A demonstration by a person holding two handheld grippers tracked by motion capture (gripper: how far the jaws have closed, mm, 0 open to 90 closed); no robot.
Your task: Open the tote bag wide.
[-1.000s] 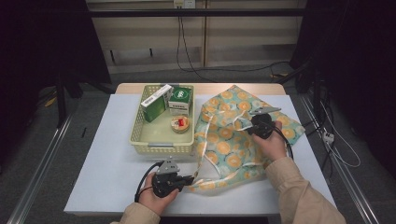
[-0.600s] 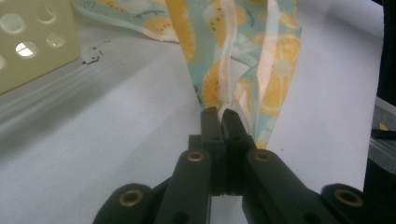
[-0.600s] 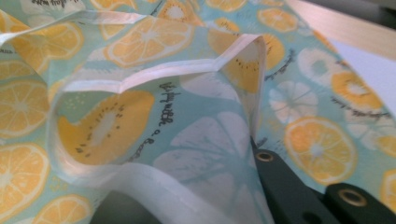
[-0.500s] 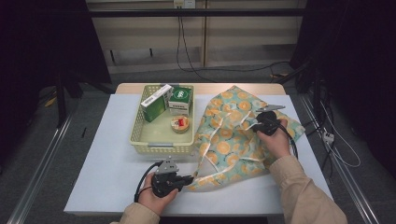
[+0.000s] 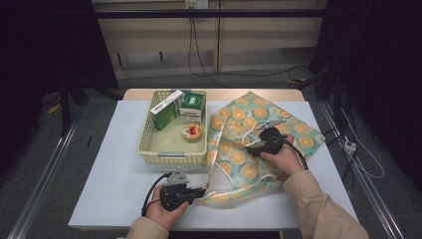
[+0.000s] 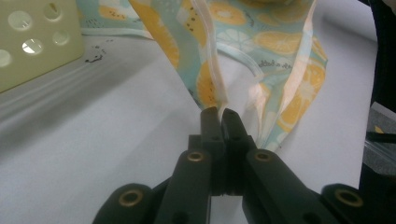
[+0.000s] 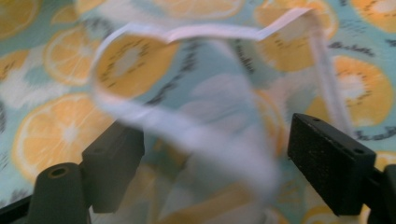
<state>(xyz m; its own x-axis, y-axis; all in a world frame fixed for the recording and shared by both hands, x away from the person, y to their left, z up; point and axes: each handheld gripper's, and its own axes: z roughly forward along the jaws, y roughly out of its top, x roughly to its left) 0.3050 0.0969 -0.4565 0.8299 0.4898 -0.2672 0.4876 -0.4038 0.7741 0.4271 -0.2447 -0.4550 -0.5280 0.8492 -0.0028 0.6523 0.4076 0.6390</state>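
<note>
- Left gripper (image 5: 199, 190), near edge of the white table (image 5: 114, 189): jaws pressed together, pinching the cream-trimmed hem of the pale-blue fabric tote bag printed with orange slices (image 5: 249, 144). In the left gripper view the bag's edge (image 6: 212, 88) rises straight out of the closed tips. Same spot as a second ago.
- Right gripper (image 5: 251, 148): jaws have just been opening and now stand spread wide. In the right gripper view the white fabric handle loop (image 7: 187, 126) hangs slack and blurred between the two black pads, neither of them pressing on it. Reads as a release.
- Against the picture a second ago, the right hand (image 5: 283, 157) has come down and toward the person; it now sits low over the middle of the bag instead of holding cloth raised near the far corner.
- Bag lies spread over the right half of the table, left edge just beside the pale-yellow perforated plastic basket (image 5: 171, 158), near corner pulled toward the left gripper.
- Basket holds two green-and-white cartons (image 5: 179, 107) standing at the back and a small round tin (image 5: 191, 132) in front; untouched.
- Judgement: the bag is now held at one point only. To open the mouth for loading, the right gripper needs a fresh pinch, likely on the loose handle or the opposite hem.
- Risk: the limp loop can slide off the pads before they close.
</note>
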